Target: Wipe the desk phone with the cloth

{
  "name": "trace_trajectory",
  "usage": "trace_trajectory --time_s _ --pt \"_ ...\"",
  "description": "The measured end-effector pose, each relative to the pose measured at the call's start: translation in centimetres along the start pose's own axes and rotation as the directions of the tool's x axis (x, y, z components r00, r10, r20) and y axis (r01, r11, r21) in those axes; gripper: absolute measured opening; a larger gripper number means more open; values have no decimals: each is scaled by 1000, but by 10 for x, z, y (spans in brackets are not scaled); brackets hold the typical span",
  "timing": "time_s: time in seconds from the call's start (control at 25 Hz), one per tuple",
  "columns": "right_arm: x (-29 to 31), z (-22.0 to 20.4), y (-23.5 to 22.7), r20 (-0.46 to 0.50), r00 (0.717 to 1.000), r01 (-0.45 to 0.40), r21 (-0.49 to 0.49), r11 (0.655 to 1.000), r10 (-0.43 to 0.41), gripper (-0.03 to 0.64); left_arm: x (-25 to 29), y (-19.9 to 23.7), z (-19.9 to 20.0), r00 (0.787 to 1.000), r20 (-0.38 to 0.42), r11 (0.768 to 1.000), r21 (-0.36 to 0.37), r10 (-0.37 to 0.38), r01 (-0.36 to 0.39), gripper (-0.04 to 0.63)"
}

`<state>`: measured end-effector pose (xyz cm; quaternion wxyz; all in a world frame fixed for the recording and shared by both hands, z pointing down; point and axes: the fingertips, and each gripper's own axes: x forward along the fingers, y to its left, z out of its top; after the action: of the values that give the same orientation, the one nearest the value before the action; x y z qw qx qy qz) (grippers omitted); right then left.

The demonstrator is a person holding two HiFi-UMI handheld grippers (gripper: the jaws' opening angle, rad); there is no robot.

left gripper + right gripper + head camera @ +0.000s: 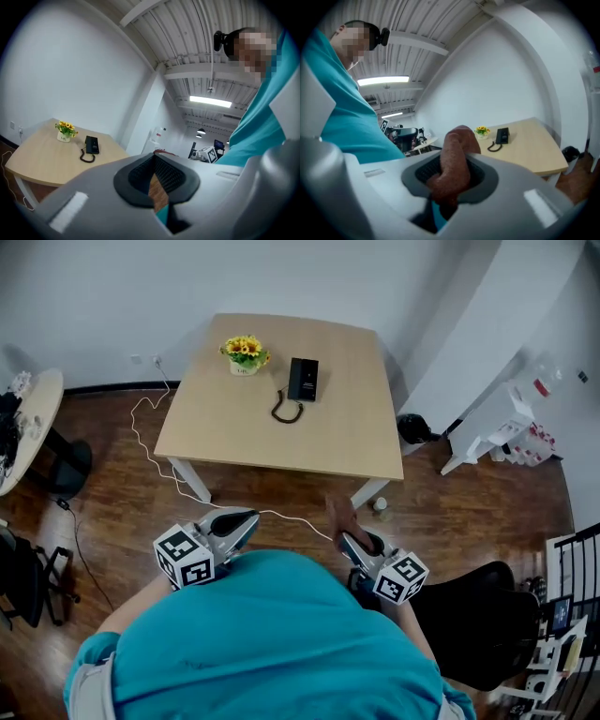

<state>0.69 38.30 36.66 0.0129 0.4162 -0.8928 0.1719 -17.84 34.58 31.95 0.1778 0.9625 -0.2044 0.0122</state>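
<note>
The black desk phone (303,379) lies with its coiled cord on the far middle of a light wooden table (281,442). It shows small in the left gripper view (92,144) and in the right gripper view (502,135). Both grippers hang close to the person's teal shirt, well short of the table. My right gripper (349,540) is shut on a brown cloth (339,514), which bulges up between the jaws (454,164). My left gripper (249,518) is shut, with nothing in it (153,159).
A pot of yellow flowers (245,352) stands left of the phone. A white cable (150,442) trails over the wooden floor by the table's left leg. A black chair (478,615) is at my right, a round table (28,423) at far left, a white rack (497,427) at right.
</note>
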Motion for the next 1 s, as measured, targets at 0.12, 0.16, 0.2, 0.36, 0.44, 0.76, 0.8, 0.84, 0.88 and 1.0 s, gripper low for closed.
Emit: trace_trajectory --time_s 0.12,0.16,0.2,0.36,0.44,0.76,0.8,0.84,0.88,1.0 --pt "50 19 8 -8 1000 13 -4 1000 -14 81 -13 46 26 999 12 999 5 -35 35 5" --pt "67 27 9 -11 1000 18 -2 1000 -18 81 -18 62 33 999 16 999 1 -40 40 6" --pt "85 34 8 -10 1000 22 5 1000 -22 81 -23 78 39 999 19 999 -8 -43 43 5" --pt "146 57 10 -13 1000 18 20 1000 -17 81 -33 131 47 998 9 996 -65 -63 64 5" --pt "166 59 9 -46 999 9 8 1000 -8 81 -32 149 48 998 7 993 -94 -70 71 5" --pt "195 68 -56 -75 997 1 38 999 1 81 -3 202 60 1000 10 991 -134 4 -3 5" --pt "197 72 -69 -70 997 -10 33 999 12 81 4 207 64 1000 12 992 -125 24 -22 5" --pt "199 76 -82 -65 998 -23 25 999 24 81 13 212 69 999 15 993 -112 45 -43 5" --pt "201 79 -96 -63 997 -37 13 999 38 81 23 216 74 997 20 993 -99 69 -66 5" --pt "203 88 -140 -79 993 -87 -23 996 85 81 57 226 90 987 46 986 -81 152 -148 6"
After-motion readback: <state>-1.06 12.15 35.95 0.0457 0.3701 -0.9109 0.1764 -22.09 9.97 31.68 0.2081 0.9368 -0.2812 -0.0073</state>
